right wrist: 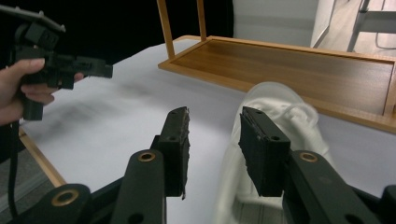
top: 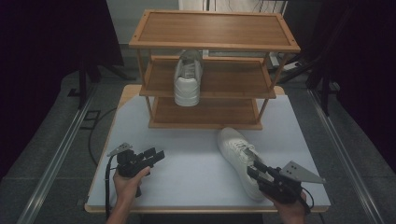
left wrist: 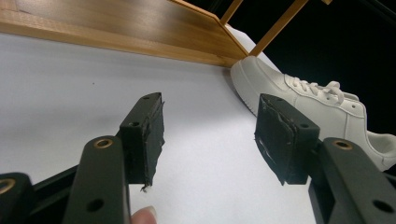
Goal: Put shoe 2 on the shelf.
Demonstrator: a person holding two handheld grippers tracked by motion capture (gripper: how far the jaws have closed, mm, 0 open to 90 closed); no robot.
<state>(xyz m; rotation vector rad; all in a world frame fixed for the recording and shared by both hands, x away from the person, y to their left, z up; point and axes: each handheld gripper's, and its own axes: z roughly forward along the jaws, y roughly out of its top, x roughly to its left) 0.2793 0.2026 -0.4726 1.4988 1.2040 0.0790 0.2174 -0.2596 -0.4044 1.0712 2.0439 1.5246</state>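
White shoe [top: 239,158] looks light and bendy; its heel rim, just under the unclenched right tongs [top: 256,171], suits gripping. Left tongs [top: 156,155] gape empty.

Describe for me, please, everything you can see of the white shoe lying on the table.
The white shoe is a low lace-up sneaker with white laces and a thick white sole, of what looks like smooth leather. It lies upright on its sole on the pale table top, in front of the wooden rack, toe near the rack's right front corner, heel towards the person. The right gripper hovers at its heel end with jaws apart; the right gripper view shows the pads not pressing on it.
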